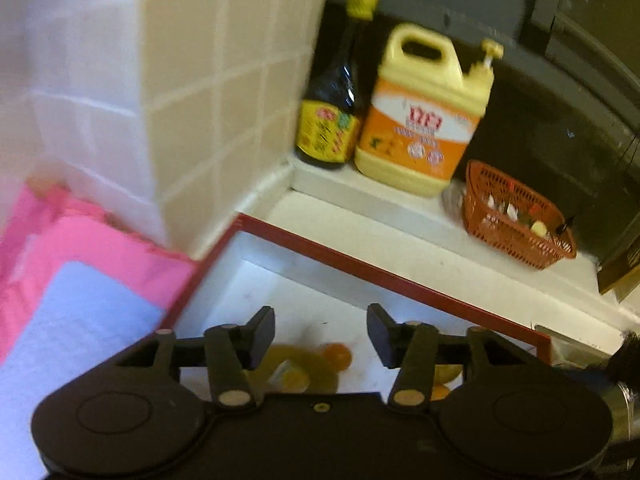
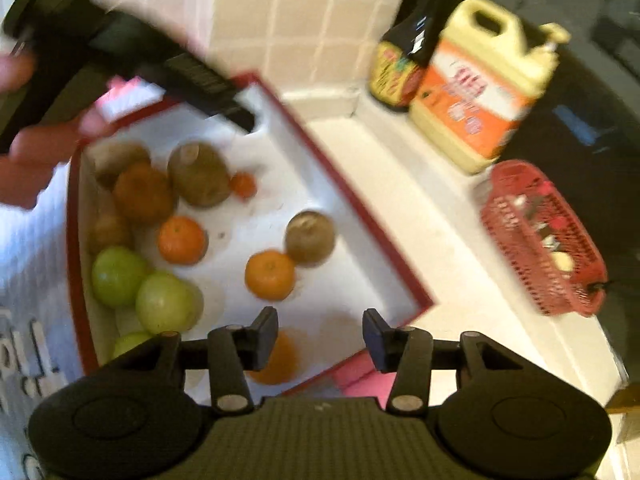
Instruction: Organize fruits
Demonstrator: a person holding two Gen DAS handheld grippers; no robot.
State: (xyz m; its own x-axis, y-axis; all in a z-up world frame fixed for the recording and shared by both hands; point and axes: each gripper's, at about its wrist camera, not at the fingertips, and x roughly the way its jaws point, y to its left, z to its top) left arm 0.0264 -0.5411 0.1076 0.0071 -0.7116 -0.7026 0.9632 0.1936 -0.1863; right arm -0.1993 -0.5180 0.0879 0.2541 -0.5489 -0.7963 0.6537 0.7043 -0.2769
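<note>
Right wrist view: full interior of the red-rimmed box (image 2: 352, 200) visible, with fruit spread over its white floor; left wrist view: only a far corner of the box (image 1: 360, 264) visible, plus blurred orange and yellow fruit (image 1: 308, 364) low between the fingers. Contents of the box, per right wrist view: green apples (image 2: 160, 300) against the near-left wall, oranges (image 2: 270, 274) at mid-floor, brown kiwis (image 2: 310, 238) further in toward the far wall. Right gripper (image 2: 320, 338): jaws apart, nothing between the pads, positioned above the near corner of the box, one blurred orange (image 2: 280, 360) just below the left finger. Left gripper (image 1: 321, 338): jaws apart, nothing clamped, positioned over the box; seen in the right wrist view as a blurred black body (image 2: 192, 76) over the far-left corner of the box, a hand (image 2: 36, 160) on it. Beyond the box on the white ledge (image 1: 400, 216): dark sauce bottle (image 1: 332, 112), yellow detergent jug (image 1: 424, 120), red mesh basket (image 1: 516, 220) with small items. Left of the box: pink cloth (image 1: 100, 240) and tiled wall (image 1: 208, 92). No obstruction between either gripper and the fruit.
</note>
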